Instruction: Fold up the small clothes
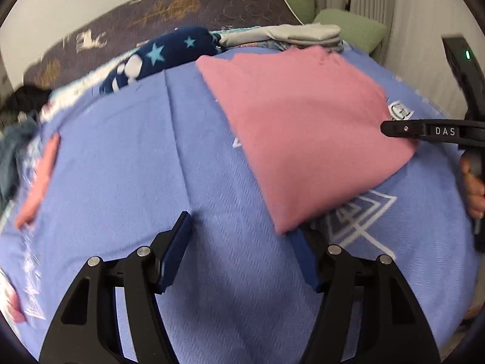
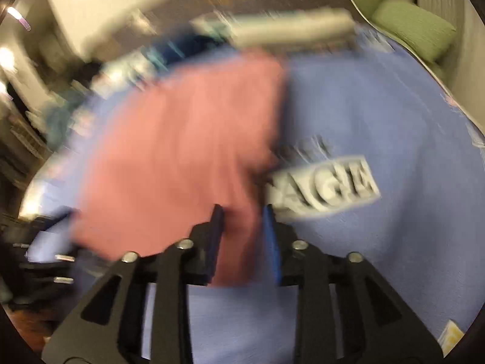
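The left gripper (image 1: 242, 242) is spread wide, its right finger touching the near corner of the folded pink garment (image 1: 303, 127). The right gripper (image 2: 242, 236) is part open, straddling the garment's right edge; blur hides any pinch.

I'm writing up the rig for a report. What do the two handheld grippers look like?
Both match: black plastic frames with triangular cut-outs, silver pivot pins, and flat blue pads on the fingers. The left gripper and right gripper show this. Seen side-on, the right one bears white "DAS" lettering and a green light.

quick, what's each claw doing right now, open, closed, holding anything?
Left claw: open, nothing between its pads, a corner of the pink cloth just ahead.
Right claw: partly open around the pink cloth's edge; grip cannot be told, blurred.
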Tool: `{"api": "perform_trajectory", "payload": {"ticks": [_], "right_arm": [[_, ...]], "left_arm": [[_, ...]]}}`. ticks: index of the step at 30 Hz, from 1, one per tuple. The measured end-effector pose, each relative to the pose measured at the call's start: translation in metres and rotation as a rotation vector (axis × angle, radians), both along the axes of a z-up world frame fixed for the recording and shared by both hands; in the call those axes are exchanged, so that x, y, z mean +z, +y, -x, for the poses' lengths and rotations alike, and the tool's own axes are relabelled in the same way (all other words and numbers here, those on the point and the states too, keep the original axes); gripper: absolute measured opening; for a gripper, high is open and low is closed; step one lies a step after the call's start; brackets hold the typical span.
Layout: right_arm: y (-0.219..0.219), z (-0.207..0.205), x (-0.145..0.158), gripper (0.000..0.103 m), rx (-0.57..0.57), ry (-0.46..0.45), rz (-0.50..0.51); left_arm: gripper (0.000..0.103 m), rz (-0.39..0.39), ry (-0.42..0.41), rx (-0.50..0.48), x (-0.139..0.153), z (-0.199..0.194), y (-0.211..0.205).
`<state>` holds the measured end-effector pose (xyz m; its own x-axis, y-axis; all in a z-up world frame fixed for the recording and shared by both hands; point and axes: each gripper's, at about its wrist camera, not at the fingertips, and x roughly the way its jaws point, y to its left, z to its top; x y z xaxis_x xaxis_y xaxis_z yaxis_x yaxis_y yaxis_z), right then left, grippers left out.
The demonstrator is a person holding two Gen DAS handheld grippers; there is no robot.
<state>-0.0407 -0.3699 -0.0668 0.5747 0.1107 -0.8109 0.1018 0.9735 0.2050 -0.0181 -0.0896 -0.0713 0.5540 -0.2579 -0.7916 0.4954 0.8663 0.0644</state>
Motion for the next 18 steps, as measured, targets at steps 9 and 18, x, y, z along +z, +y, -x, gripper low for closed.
{"api": "perform_trajectory", "payload": {"ticks": [9, 18], "right_arm": [[-0.028, -0.014, 0.054, 0.055, 0.023, -0.149, 0.004], [-0.069, -0.14, 0.017, 0.06, -0.001, -0.023, -0.238]], "left_arm": [[0.064, 0.132, -0.107, -0.07, 0.055, -0.01, 0.015], [0.065, 0.129, -0.013, -0.074, 0.043, -0.113, -0.033]]}}
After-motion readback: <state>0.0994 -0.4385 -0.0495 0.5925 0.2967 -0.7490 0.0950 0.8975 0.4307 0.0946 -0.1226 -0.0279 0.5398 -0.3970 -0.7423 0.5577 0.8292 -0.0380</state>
